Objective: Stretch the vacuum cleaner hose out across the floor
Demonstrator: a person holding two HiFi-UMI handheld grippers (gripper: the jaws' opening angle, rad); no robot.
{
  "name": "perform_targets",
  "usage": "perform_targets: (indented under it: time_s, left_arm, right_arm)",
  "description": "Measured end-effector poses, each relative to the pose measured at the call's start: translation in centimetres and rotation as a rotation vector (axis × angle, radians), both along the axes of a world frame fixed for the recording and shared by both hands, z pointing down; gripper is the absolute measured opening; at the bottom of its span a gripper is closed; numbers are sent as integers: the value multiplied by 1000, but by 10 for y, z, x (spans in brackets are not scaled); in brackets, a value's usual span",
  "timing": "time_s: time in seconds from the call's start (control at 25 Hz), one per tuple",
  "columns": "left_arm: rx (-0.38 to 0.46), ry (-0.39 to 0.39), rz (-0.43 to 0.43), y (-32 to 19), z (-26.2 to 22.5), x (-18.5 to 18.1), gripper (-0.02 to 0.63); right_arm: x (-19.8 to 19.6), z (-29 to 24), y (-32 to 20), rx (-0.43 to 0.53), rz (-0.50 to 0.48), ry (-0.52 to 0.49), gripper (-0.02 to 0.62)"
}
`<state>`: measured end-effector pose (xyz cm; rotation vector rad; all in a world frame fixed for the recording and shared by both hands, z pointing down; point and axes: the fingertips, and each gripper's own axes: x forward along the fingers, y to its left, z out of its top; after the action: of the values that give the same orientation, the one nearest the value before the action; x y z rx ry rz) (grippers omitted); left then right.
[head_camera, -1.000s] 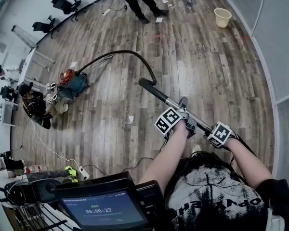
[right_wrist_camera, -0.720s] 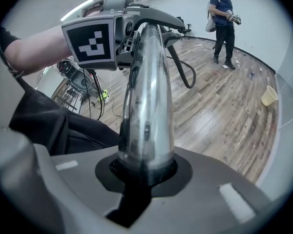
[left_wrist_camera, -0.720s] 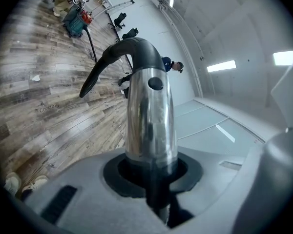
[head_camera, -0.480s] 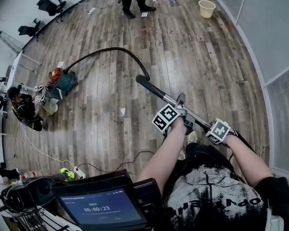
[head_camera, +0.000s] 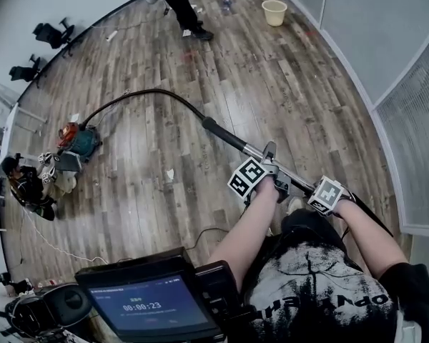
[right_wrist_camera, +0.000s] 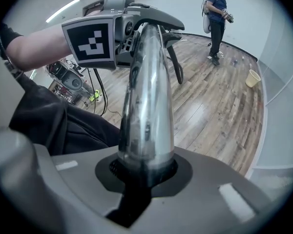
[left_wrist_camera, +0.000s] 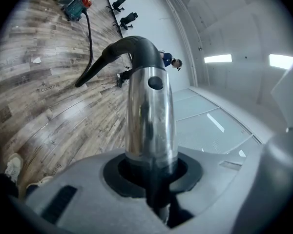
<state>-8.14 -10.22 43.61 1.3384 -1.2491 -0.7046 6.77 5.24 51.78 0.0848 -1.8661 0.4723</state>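
We're backing off, hose drawing out
Vacuum cleaner now sits further off at far left, hose arcing flatter over the floor; left gripper and right gripper fingers clamp the wand

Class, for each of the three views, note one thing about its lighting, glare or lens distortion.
Head view: the fisheye lens bows the planks of the wooden floor into curves. Left gripper view: the ceiling lights are blown out white, and the metal wand mirrors the room in streaks. Right gripper view: the corners go dark from vignetting, and glare runs along the metal wand.
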Motion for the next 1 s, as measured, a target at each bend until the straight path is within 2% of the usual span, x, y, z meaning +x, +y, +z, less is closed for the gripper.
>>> perform_targets:
  time_s: [0.28,0.68,1.0]
  left_arm:
    - [-11,-7,-1,-9,0,63,71]
    - [-31,-17,-98,1,12,171,71]
    - [-80,-29,-170,27,29,199,71]
  right_arm:
    - [61,0,-8,-6,2,-12,66]
    - [182,9,-11,-31,-95,-24,66]
    - [220,22,7,-85,-170,-40,66]
